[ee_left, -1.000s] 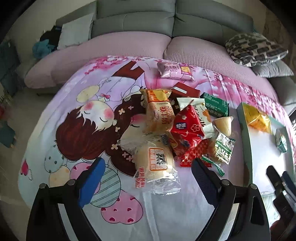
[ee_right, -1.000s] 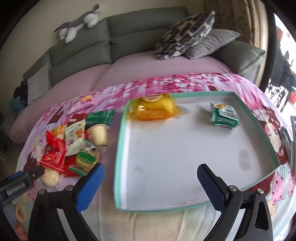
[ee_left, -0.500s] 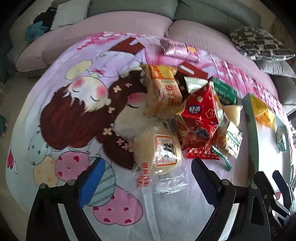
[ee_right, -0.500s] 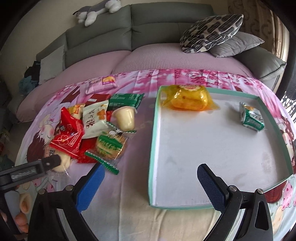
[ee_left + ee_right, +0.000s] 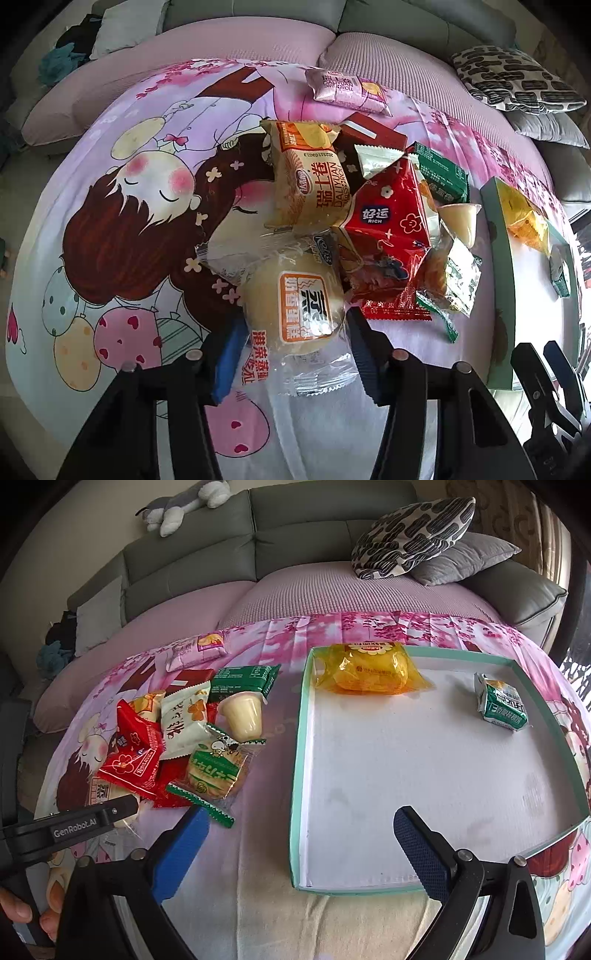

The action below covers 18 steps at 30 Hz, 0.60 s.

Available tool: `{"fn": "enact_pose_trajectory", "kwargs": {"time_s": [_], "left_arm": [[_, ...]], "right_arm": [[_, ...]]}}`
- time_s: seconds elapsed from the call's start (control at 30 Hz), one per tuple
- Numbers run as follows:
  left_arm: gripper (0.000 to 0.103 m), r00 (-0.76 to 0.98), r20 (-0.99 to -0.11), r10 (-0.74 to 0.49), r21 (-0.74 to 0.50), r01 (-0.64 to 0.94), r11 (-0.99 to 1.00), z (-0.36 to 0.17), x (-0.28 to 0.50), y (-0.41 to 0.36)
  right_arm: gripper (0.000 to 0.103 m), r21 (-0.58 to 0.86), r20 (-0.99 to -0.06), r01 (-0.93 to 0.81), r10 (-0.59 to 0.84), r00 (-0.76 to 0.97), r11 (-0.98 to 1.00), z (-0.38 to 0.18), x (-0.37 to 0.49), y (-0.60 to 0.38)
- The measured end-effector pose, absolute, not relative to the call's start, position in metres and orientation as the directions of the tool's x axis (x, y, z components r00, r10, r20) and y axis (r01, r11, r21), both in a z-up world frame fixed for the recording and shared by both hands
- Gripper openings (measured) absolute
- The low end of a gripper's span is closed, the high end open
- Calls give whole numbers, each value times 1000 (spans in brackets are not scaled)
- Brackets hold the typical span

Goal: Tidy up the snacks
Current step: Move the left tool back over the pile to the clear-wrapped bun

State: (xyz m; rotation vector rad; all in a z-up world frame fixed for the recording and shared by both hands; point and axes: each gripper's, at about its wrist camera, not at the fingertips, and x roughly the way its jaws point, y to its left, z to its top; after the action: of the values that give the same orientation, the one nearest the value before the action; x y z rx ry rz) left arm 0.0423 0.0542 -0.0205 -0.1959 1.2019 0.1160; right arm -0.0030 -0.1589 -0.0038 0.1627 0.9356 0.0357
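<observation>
A round bun in a clear wrapper (image 5: pixel 299 306) lies at the near end of a snack pile on the cartoon-print cloth. My left gripper (image 5: pixel 295 332) points steeply down at it, its jaws closing, and both pads touch the bun's sides. Behind the bun lie a beige roll packet (image 5: pixel 314 181), a red packet (image 5: pixel 388 221) and a jelly cup (image 5: pixel 460 221). My right gripper (image 5: pixel 299 823) stands open over the front left corner of the teal-rimmed tray (image 5: pixel 299 757), holding nothing. A yellow packet (image 5: pixel 365 664) and a small green packet (image 5: pixel 502 705) lie in the tray.
A pink packet (image 5: pixel 347 88) lies apart at the far edge of the cloth. A grey sofa with patterned cushions (image 5: pixel 413 535) and a plush toy (image 5: pixel 184 506) stands behind. A person's fingers (image 5: pixel 18 908) show at the lower left of the right wrist view.
The left gripper's jaws have drawn in from wide open to the sides of the bun, and it has sunk closer to the pile. The right gripper stays open.
</observation>
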Motion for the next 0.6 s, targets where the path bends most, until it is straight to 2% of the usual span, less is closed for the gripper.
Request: {"fn": "enact_pose_trajectory", "kwargs": {"time_s": [0.6], "left_arm": [[54,437,-899,-20,-146,-256,956,3,30,74]], "right_arm": [[101,161,-804,63,94,587,985,-6,-2,-164]]}}
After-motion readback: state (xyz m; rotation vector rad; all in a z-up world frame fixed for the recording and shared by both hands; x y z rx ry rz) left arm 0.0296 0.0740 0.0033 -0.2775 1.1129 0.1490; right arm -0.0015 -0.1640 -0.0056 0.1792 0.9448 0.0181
